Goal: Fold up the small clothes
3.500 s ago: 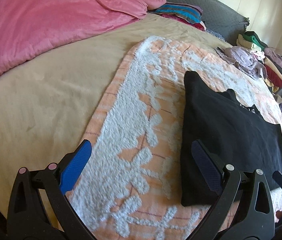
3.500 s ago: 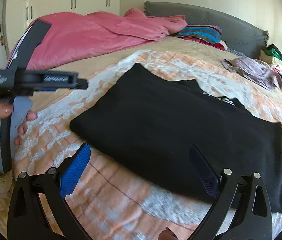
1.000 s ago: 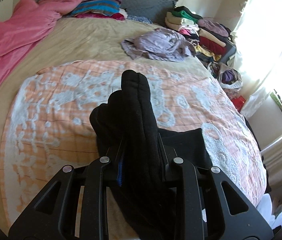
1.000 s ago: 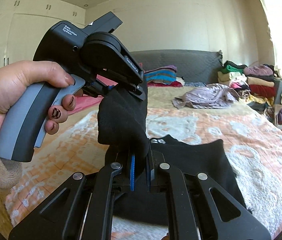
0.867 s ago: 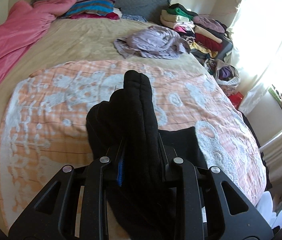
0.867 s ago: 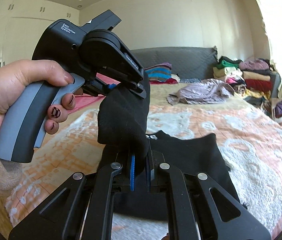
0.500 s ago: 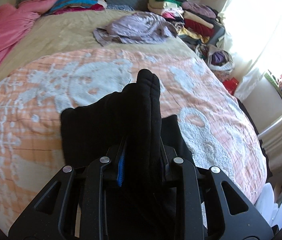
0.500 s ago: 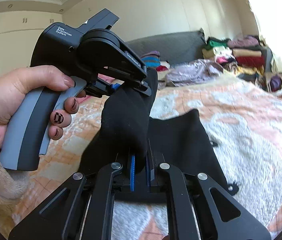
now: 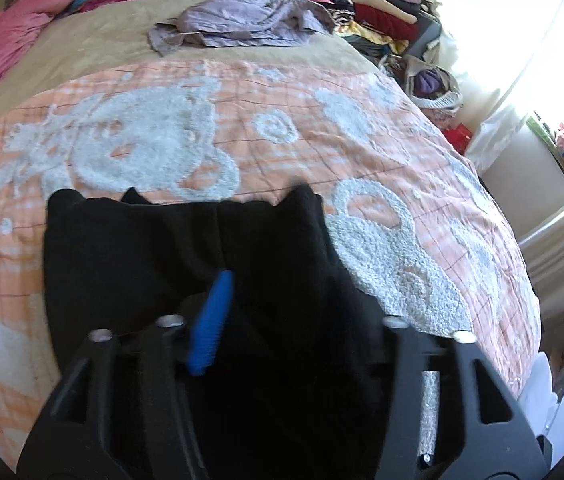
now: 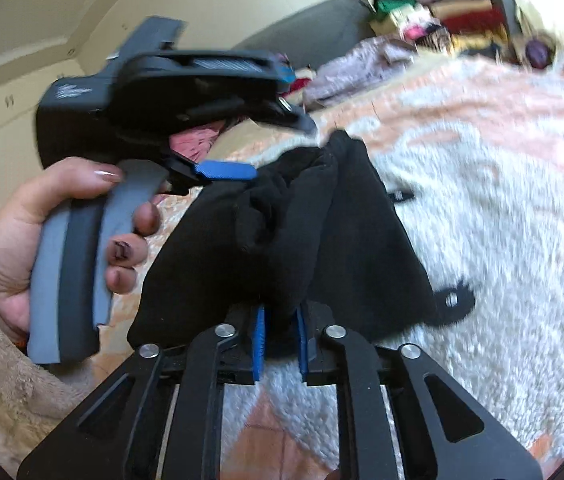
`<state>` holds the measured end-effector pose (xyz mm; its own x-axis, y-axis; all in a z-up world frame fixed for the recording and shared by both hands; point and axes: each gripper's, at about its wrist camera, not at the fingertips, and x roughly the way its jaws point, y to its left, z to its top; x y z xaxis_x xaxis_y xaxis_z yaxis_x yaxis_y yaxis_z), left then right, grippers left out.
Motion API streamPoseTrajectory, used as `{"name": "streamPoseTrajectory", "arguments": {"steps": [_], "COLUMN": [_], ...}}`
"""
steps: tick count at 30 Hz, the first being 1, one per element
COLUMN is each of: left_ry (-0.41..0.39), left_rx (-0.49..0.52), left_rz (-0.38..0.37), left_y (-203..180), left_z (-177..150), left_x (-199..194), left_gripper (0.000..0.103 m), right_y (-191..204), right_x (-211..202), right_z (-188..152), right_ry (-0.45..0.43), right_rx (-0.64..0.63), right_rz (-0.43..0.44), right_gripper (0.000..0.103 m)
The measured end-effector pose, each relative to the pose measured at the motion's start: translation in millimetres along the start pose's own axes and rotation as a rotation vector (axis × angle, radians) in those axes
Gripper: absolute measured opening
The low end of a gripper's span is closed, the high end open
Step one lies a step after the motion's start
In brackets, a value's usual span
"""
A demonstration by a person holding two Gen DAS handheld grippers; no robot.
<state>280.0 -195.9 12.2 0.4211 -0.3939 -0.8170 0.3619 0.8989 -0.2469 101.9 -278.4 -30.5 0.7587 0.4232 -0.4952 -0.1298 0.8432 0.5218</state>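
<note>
The black garment (image 9: pixel 153 248) lay folded on the orange-and-white blanket (image 9: pixel 265 128), directly ahead of and beneath the left gripper (image 9: pixel 294 308), its folded edge running crosswise to the fingers. In the left wrist view the left gripper's fingers stood well apart: the blue pad (image 9: pixel 211 320) of one finger showed over the cloth, while the other finger was lost against the black fabric. Nothing was visibly pinched between them, so the left looked to have let go, though motion blur made contact with the cloth hard to judge.

The right gripper (image 10: pixel 279 340) was a different matter. Its two blue pads were drawn nearly together with a bunched corner of the black garment (image 10: pixel 302 240) clamped between them, the fabric rising from the fingertips and draping forward onto the blanket (image 10: pixel 502 200). From the right gripper, the left gripper (image 10: pixel 241 148) sat ahead and to the left of the fingers, held in the left hand (image 10: pixel 61 232), its spread fingers just above the far raised end of the same fold.

The coming move probably turns on this: the only held point sat at the right fingers, with the garment's length stretching away from them, so lowering and releasing there would likely finish the fold. The right gripper was the nearer one to do it.
</note>
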Motion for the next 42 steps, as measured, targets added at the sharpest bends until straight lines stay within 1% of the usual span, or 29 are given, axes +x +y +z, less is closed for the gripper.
{"name": "streamPoseTrajectory", "arguments": {"steps": [1,2,3,4,5,6,8,10,11,13,16,17,19,21,22,23,24,26,28,29,30,31,33,35,37,40,42], "left_ry": [0.004,0.007,-0.004,-0.016,-0.042,-0.061,-0.09,-0.113,-0.113,-0.121,-0.121,-0.117,-0.111,-0.105,-0.102,-0.098,-0.089,-0.082,-0.075,-0.074,-0.072,-0.074,-0.095,-0.1,-0.082,-0.057,-0.05], "left_rx": [0.001,-0.01,-0.028,-0.04,-0.056,-0.059,-0.052,-0.051,-0.06,-0.071,-0.079,-0.08,-0.087,-0.094,-0.096,-0.096,-0.098,-0.101,-0.11,-0.113,-0.115,-0.112,-0.099,-0.088,-0.073,-0.048,-0.049], "left_rz": [-0.002,-0.021,-0.063,-0.088,-0.104,-0.104,-0.076,-0.023,0.007,0.036,0.074,0.083,0.087,0.085,0.086,0.088,0.093,0.087,0.08,0.075,0.071,0.067,0.046,0.022,0.029,0.044,0.038], "left_y": [-0.6,0.0,2.1,4.2,8.4,10.5,17.7,30.5,41.3,54.6,73.7,78.0,85.9,91.7,93.8,95.2,97.1,98.9,99.4,99.1,97.7,96.4,89.9,82.7,74.9,66.0,65.0], "left_z": [-0.5,-0.8,-0.9,-0.7,-1.1,-0.9,-2.2,-6.7,-11.5,-18.8,-34.0,-38.5,-48.9,-56.7,-59.9,-62.4,-64.9,-68.6,-71.9,-72.0,-72.1,-72.6,-72.5,-72.4,-72.5,-77.5,-80.6], "left_x": [1.3,1.5,-1.5,-5.1,-13.1,-18.1,-29.8,-40.3,-44.6,-49.5,-54.1,-54.5,-55.1,-54.4,-54.2,-53.1,-50.6,-47.6,-44.7,-44.3,-44.7,-46.0,-52.1,-54.6,-50.9,-41.8,-39.5], "left_gripper": [0.069,0.07,0.07,0.07,0.07,0.07,0.07,0.071,0.071,0.071,0.071,0.071,0.071,0.071,0.071,0.071,0.071,0.072,0.072,0.072,0.072,0.072,0.072,0.072,0.072,0.072,0.073], "right_y": [-5.1,-9.5,-12.0,-13.4,-14.7,-14.8,-12.6,-11.0,-12.5,-19.5,-21.6,-20.2,-16.8,-9.5,-2.6,1.6,4.8,11.4,20.5,27.5,28.2,29.5,24.1,6.3,-10.0,-29.8,-31.2], "right_x": [0.1,-1.2,-2.4,-4.5,-8.2,-10.9,-12.3,-6.3,-0.3,18.5,42.9,54.5,66.1,77.2,84.0,89.0,92.2,95.1,83.8,67.8,59.7,51.7,56.9,70.7,79.5,78.5,76.9], "right_z": [-1.4,-2.4,-2.3,-1.7,0.9,5.5,15.5,27.2,33.8,50.5,69.0,76.9,88.6,97.7,101.9,104.0,103.5,106.4,115.5,122.2,126.1,127.3,129.2,123.9,115.8,105.7,100.8], "right_ry": [0.02,0.034,0.05,0.057,0.06,0.072,0.088,0.111,0.132,0.184,0.247,0.28,0.297,0.322,0.339,0.349,0.357,0.358,0.321,0.272,0.244,0.224,0.223,0.264,0.29,0.273,0.263], "right_rx": [0.023,0.044,0.056,0.065,0.073,0.075,0.064,0.067,0.087,0.14,0.138,0.131,0.118,0.089,0.05,0.02,-0.006,-0.071,-0.142,-0.182,-0.202,-0.229,-0.266,-0.226,-0.186,-0.129,-0.113], "right_rz": [0.007,0.021,0.036,0.049,0.075,0.108,0.151,0.175,0.194,0.228,0.234,0.21,0.207,0.171,0.164,0.154,0.136,0.121,0.121,0.134,0.138,0.123,0.08,0.064,0.045,0.059,0.059], "right_gripper": [0.018,0.025,0.026,0.028,0.041,0.062,0.077,0.077,0.077,0.077,0.077,0.074,0.07,0.061,0.059,0.047,0.027,0.02,0.019,0.019,0.019,0.019,0.019,0.019,0.019,0.019,0.021]}}
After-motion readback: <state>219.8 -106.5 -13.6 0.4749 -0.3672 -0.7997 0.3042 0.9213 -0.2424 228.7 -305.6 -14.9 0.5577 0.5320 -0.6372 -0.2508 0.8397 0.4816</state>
